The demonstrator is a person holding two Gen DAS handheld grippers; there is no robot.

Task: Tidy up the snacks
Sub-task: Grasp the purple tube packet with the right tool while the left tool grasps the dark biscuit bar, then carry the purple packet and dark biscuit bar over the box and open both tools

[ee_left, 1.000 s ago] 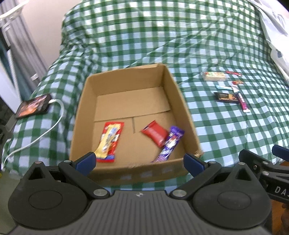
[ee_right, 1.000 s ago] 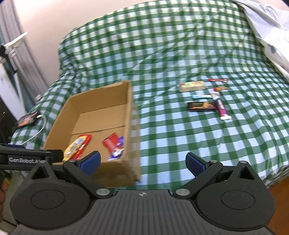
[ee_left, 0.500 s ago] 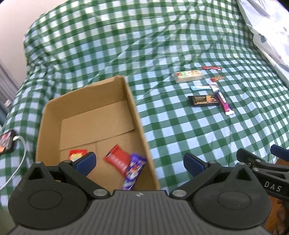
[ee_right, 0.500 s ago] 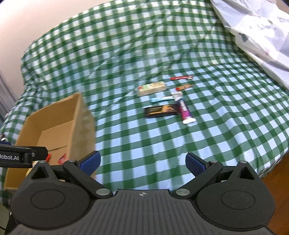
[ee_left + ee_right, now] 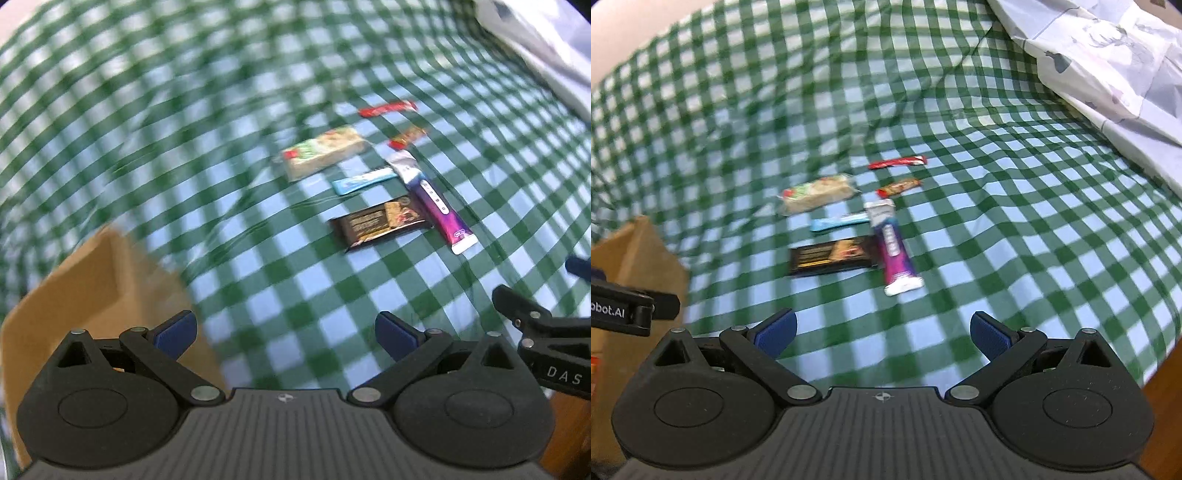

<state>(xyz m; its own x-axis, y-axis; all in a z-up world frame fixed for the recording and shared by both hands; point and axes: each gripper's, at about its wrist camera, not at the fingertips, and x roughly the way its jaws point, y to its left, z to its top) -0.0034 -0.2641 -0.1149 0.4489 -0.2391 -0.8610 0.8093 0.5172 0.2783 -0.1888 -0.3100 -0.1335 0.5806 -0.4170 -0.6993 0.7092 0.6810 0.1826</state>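
Cardboard box [image 5: 639, 258] at far left on the green-checked bedspread [image 5: 997, 258]; its contents are mostly out of view. Left gripper [image 5: 284, 332] above the cloth by the box corner, jaws wide apart, nothing held. Loose snacks, well apart from the box: pale cracker pack [image 5: 818, 192], light-blue stick [image 5: 839, 222], dark chocolate bar [image 5: 833, 255] touching the purple tube [image 5: 894, 247], small orange-red sweet [image 5: 898, 187], red stick [image 5: 897, 162] farthest back. Right gripper [image 5: 882, 332] short of them, spread wide, empty. White printed quilt [image 5: 1108, 66] at upper right.
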